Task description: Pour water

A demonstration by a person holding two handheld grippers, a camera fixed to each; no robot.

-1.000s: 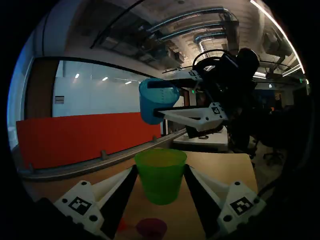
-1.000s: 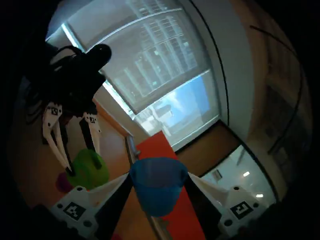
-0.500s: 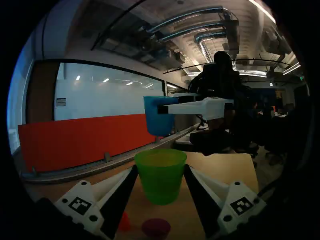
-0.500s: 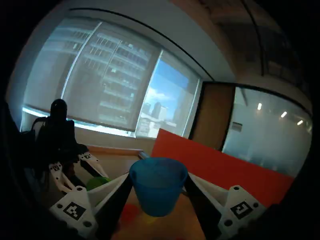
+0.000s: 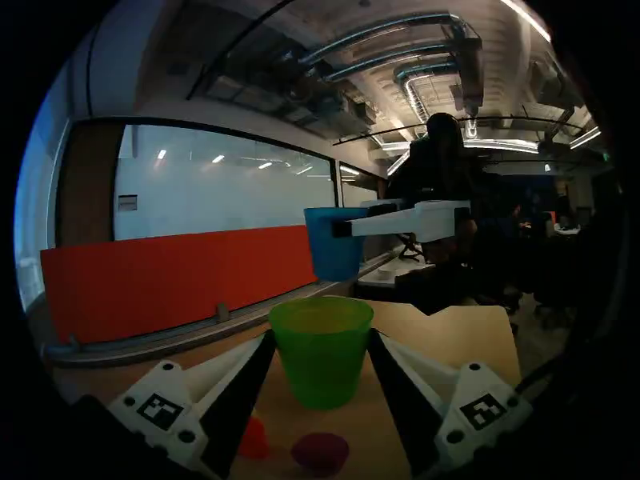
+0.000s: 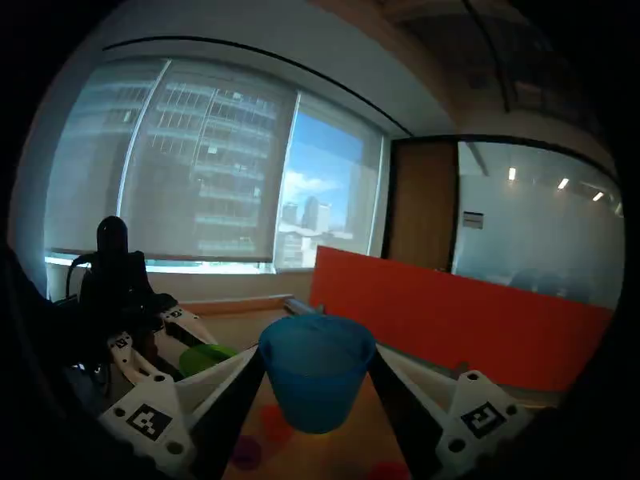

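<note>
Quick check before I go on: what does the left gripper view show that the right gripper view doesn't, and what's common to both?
Left gripper view: exposed ceiling pipes, and the right hand-held gripper side-on, holding the upright blue plastic cup higher than and beyond the green plastic cup. Right gripper view: a large daylit window, and the left hand-held gripper farther off. Shared: both cups, the orange wall panel, the wooden table.

Each clamped on a cup: left gripper [image 5: 320, 334] and right gripper [image 6: 316, 352].
The left gripper points level, both fingers pressed on the upright green cup [image 5: 322, 368]. The right gripper is level too, pinching the blue cup [image 6: 316, 392]. In the left gripper view it reaches in sideways from the right, higher and farther off.
</note>
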